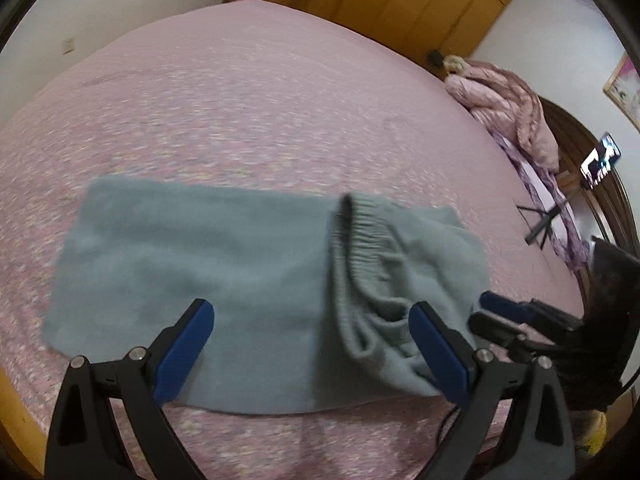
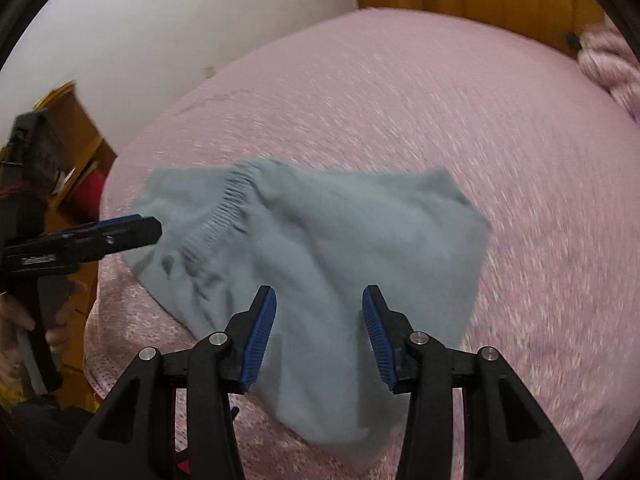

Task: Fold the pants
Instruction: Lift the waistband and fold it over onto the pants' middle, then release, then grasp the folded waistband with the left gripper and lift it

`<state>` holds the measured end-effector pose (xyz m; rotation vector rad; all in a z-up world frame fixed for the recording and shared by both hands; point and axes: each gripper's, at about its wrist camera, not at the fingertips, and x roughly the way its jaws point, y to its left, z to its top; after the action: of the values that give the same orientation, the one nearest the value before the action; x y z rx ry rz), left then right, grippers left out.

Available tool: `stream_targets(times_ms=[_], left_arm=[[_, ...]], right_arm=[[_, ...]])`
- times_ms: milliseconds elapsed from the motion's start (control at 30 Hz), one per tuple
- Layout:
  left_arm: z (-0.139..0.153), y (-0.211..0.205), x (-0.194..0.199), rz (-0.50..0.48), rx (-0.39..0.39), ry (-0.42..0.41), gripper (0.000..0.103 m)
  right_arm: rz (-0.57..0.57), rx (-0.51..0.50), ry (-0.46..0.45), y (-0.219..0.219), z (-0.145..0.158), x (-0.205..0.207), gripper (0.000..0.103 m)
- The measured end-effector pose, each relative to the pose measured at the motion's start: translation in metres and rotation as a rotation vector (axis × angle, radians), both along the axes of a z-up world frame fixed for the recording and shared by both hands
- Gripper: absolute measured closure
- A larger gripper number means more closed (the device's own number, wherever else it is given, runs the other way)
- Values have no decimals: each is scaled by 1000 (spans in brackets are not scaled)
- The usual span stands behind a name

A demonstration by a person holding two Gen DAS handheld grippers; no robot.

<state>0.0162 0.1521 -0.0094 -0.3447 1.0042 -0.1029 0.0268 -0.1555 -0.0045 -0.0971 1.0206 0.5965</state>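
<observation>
Nearest the left wrist camera: left tool, black arms with blue pads, spread wide, nothing between them. Just beyond, grey-blue pants, lying across the near edge of a pink bed. Folded once already by the look of it, one long flat panel stretching left, ribbed waistband turned over and bunched toward the right. Right tool poking in from the right at the bunched end; only a blue pad and black body showing from this side, gap not readable here. Pink quilt heaped at the far right of the bed, phone on a stand beyond it.

From the right wrist camera: right tool nearest, blue pads set moderately apart, empty, hovering over the near lobe of the pants. Waistband running diagonally at upper left, creases below it. Left tool seen from the side at the left edge, close to the waistband end; touching or just short, cannot tell through the blur.

Likely handling: soft, fuzzy knit, light and limp, no stiffness to hold a shape, prone to sag and drag on the bedspread. Best holds probably the thick elastic waistband or a doubled corner, pinching all layers so none slip out.
</observation>
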Motion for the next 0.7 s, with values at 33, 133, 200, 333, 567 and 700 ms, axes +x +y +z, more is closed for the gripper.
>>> stream_targets(times_ms=[33,133,200,333,567,700], left_arm=[[0,-5,3,-7,0,4,3],[-8,-21,19,-39,20,35,3],[-15,-26,22,-45,62,65,3],[-32,-28,16,-35,166,115,3],[-32,-14,1,-28,97,86,10],[-16,-27,9,-74,99,20,10]], right_arm=[[-11,-5,9,-5,-3,0,57],[-25,-32,15,-16,-6,0,57],[-29,-41,21,-20,-10,-2,57],[-35,-37,38,-19,-26,-5,57],[-51,-16,61,-27,-36,0,57],[-54,-13,58,-24,-38,-2,57]])
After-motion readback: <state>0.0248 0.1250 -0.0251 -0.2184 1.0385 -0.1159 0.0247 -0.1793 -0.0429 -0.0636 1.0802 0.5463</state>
